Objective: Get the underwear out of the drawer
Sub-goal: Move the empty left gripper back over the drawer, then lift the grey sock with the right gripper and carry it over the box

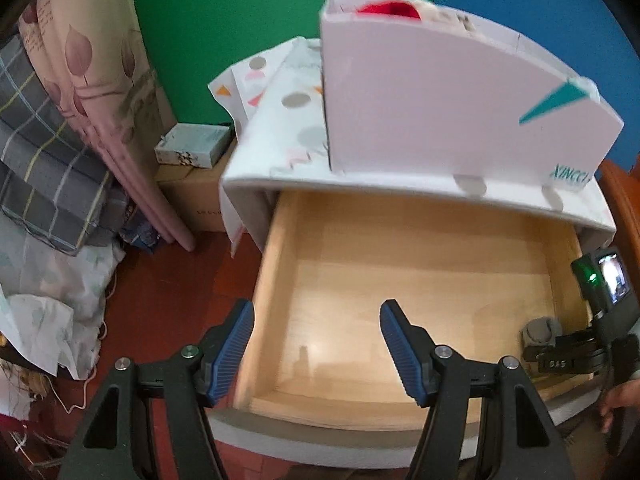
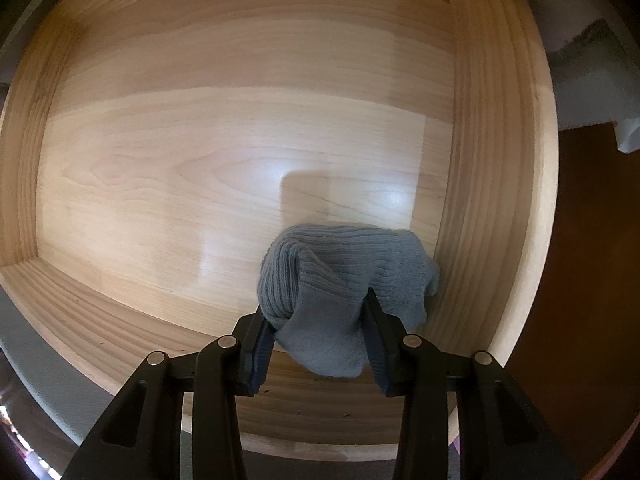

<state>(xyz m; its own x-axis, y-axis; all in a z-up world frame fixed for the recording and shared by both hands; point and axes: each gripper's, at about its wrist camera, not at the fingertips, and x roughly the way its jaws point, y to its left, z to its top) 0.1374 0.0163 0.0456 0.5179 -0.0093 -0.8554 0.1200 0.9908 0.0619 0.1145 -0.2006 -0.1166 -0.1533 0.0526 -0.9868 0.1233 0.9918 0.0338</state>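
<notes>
The right tongs [image 2: 320, 320] point straight down into the open wooden drawer [image 2: 240, 140], jaws drawn close around a bunched grey knitted garment [image 2: 340, 276], the underwear to be removed. Their pads pinch the cloth from both sides near its top, a hold that should let it hang free when lifted. The bundle sits near the drawer's right wall, just ahead of these tongs. The left tongs [image 1: 316, 344] hover above the drawer's front left corner, about half open and holding nothing, apparently standing by. Beyond them a white box [image 1: 440, 100] stands on the cabinet top.
</notes>
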